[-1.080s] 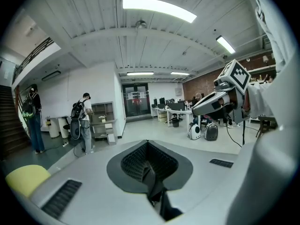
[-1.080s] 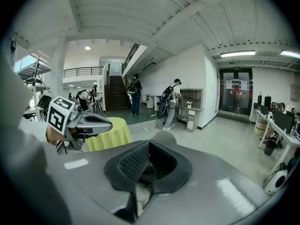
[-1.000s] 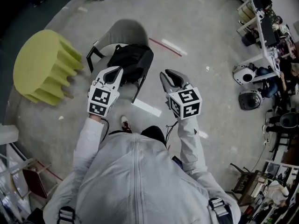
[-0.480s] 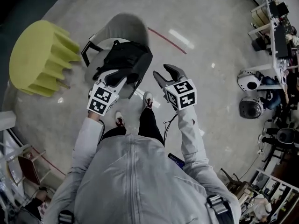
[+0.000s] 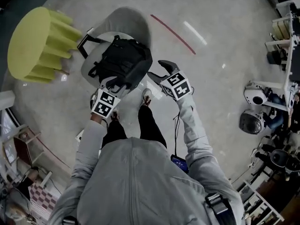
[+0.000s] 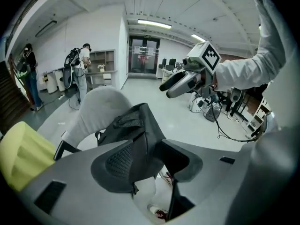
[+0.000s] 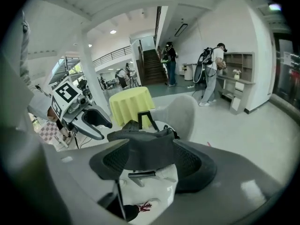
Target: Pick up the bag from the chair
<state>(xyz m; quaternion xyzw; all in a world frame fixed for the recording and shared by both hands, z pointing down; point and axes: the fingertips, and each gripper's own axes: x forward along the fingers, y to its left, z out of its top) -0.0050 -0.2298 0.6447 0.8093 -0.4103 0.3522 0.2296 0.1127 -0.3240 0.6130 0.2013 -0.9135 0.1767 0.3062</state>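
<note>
1. The black bag (image 5: 119, 60) sits on the seat of a pale grey shell chair (image 5: 133, 22) and leans toward its backrest, with its straps on top.
2. The left claw (image 5: 114, 83) is at the front edge of the seat, right by the bag's near side. Its jaws have just been opening and stand wide. In the left gripper view the bag shows in the gap between the pads, and neither pad presses on it.
3. The right claw (image 5: 158, 71) is just beside the bag's right side. Its jaws have also just been opening and are spread wide. The bag's top edge fills the gap between them, and they grip nothing.
4. The chair's black armrest (image 5: 86, 36) sticks out on the far left of the bag.
5. The person's shoes (image 5: 146, 96) stand on the floor (image 5: 220, 41) just in front of the chair, between the two arms.
6. A round desk draped in yellow cloth (image 5: 33, 43) stands near the chair's left side, apart from it.
7. A red line (image 5: 172, 33) runs across the floor to the right of the chair.
8. White rounded machines (image 5: 255, 95) and cluttered shelving lie well off to the right.
9. The right gripper view shows people standing (image 7: 211, 74) by a shelf unit (image 7: 239, 69), and a staircase (image 7: 151, 64) behind.
10. The cube on each claw carries black-and-white square patterns. A small sign over the far glass doors (image 6: 145, 55) is too small to read.
</note>
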